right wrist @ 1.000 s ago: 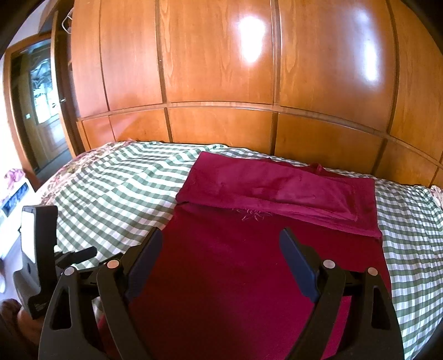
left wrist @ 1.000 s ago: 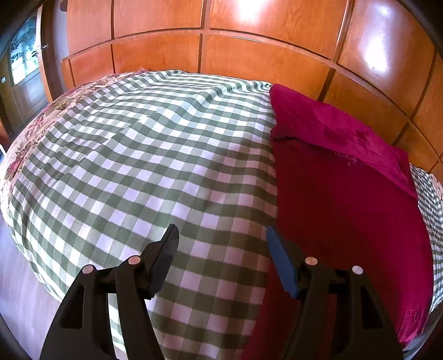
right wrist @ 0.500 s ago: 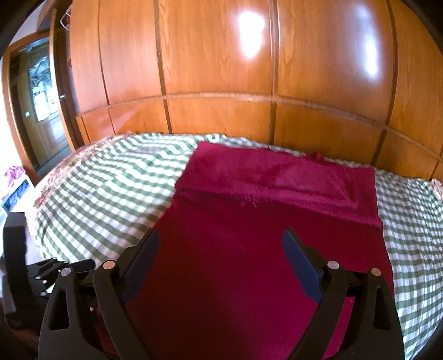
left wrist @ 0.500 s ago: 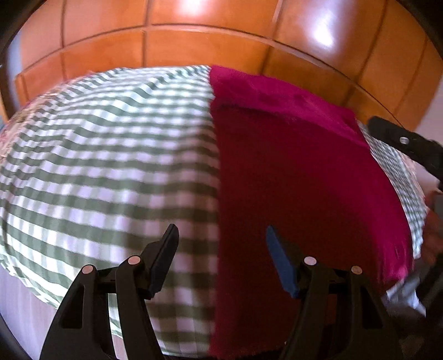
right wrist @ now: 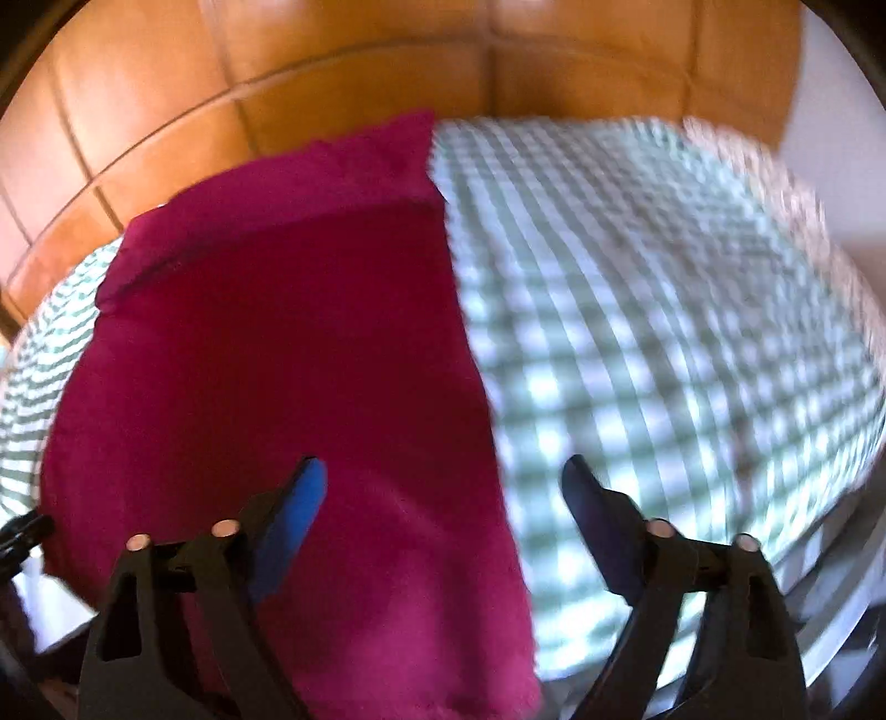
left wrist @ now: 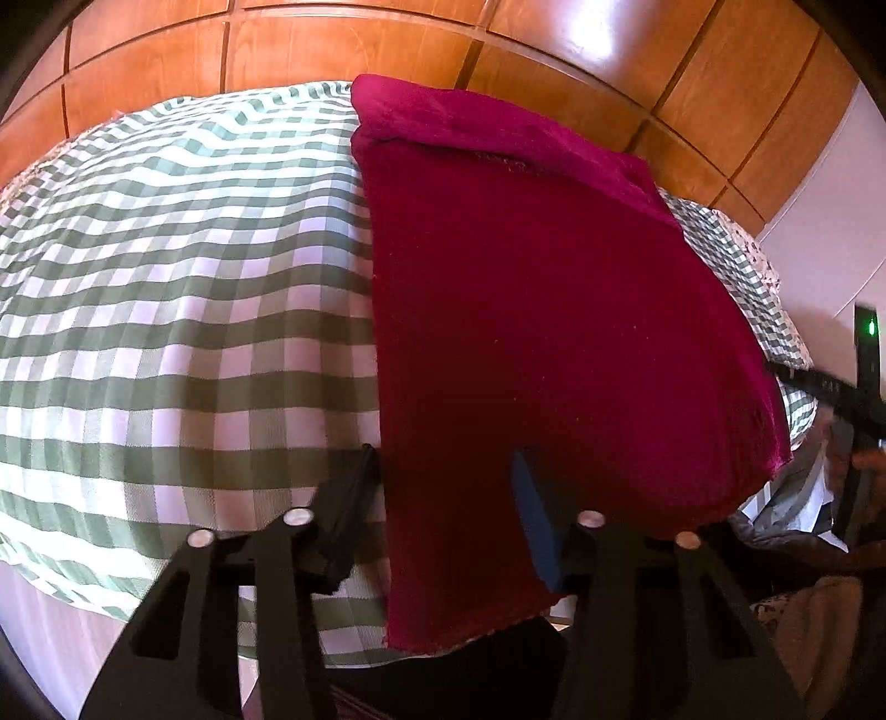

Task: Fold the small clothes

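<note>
The dark red cloth (left wrist: 542, 310) lies flat on the green-checked bedspread (left wrist: 183, 299), its far end folded back into a band near the wooden panelling (left wrist: 343, 50), its near end hanging over the bed's front edge.

Left gripper (left wrist: 443, 471): jaws closing, with the cloth's left near edge between the fingers. The left finger sits just at that edge over the bedspread; the right finger stands over the cloth. Whether the pads press the fabric cannot be told; a clear gap remains.

Right gripper (right wrist: 443, 482): jaws closing, picture blurred. The cloth's right near edge runs between the fingers; the blue-faced left finger (right wrist: 293, 515) is over the cloth, the right finger over the bedspread. No grasp is visible.

In the left wrist view, the right gripper's body appears just beyond the cloth's right near corner.
</note>
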`<state>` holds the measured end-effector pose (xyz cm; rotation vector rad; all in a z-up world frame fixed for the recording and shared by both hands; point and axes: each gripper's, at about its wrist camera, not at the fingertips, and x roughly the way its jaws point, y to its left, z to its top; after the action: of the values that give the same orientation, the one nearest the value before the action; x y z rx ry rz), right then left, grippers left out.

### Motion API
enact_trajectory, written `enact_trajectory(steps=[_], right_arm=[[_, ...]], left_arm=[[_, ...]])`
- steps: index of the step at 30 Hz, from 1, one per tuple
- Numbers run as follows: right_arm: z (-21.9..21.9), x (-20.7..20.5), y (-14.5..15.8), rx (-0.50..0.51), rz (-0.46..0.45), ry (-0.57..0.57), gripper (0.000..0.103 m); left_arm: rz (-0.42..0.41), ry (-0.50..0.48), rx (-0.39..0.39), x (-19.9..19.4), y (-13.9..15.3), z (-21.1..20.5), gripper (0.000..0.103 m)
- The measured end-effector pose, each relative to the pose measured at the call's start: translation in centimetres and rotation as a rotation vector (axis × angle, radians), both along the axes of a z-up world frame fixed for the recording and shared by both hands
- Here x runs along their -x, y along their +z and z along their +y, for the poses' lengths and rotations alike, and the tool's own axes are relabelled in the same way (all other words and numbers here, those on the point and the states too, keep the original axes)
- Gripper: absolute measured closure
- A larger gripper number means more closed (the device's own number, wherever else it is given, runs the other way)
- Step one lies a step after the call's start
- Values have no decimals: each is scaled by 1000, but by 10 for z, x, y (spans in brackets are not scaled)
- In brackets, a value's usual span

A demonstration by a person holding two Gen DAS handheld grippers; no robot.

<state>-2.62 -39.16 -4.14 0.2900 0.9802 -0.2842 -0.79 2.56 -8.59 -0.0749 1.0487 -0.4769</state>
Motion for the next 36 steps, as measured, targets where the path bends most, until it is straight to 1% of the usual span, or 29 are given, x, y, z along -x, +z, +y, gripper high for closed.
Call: enact_trajectory(steps=[1,2,3,4,5,6,8,9,10,11,13,16,18,20,22,24,25,26,27,28,29,30,31,32,34,36], right_arm=[[-4,8,-7,-58,28,11,41],[-4,13,-12,-91,46,27,51],[-2,16,-16,-113,61,46,57],[4,18,-20,-125,80,77,60],[8,18,-22,-119,89,100,69],[12,18,-22,-114,90,117,82],[14,15,-17,-138,83,146,92],[14,14,-13,-147,72,160,93],[14,10,-4,-159,45,184,93],[13,7,5,-166,18,196,93],[8,-4,25,-197,-57,208,93],[-3,-27,47,-226,-146,205,93],[-13,-49,54,-237,-188,188,93],[-20,-73,56,-235,-203,174,93],[-34,-100,52,-248,-198,153,93],[-42,-127,44,-247,-181,131,93],[-47,-135,41,-249,-176,126,93],[-50,-145,38,-252,-172,116,93],[-54,-152,36,-254,-172,108,83],[-59,-161,35,-267,-177,97,74],[-65,-165,34,-282,-186,85,46],[-69,-165,35,-302,-203,67,25],[-79,-163,37,-318,-237,24,23],[-81,-159,39,-321,-252,4,23],[-91,-150,39,-324,-255,-4,23],[-95,-136,36,-313,-245,-12,20]], left_arm=[[7,-4,4,-1,-1,0,76],[11,-9,7,-1,-1,0,82],[12,-19,12,0,-1,-1,86],[10,-34,17,2,0,-3,90],[9,-42,22,4,1,-3,92],[9,-49,36,4,5,-3,92],[6,-47,92,0,15,0,93],[1,-42,131,-2,22,3,93],[-8,-28,190,-7,33,7,93],[-12,-22,225,-11,38,10,93],[-44,-10,303,-24,56,12,93],[-83,-2,355,-50,72,7,93],[-107,19,364,-77,79,0,93],[-109,37,356,-104,79,-9,93],[-79,69,342,-134,74,-14,93],[-48,126,312,-163,67,-20,93],[-38,134,306,-172,65,-22,92],[-27,149,299,-182,63,-23,87],[-13,178,295,-190,61,-22,82],[6,207,309,-200,59,-22,67],[12,228,330,-204,58,-20,58],[9,253,343,-206,57,-15,56],[5,277,341,-206,56,-9,54],[3,282,337,-205,54,-5,52],[5,278,331,-197,49,2,49],[7,247,321,-186,42,7,45]])
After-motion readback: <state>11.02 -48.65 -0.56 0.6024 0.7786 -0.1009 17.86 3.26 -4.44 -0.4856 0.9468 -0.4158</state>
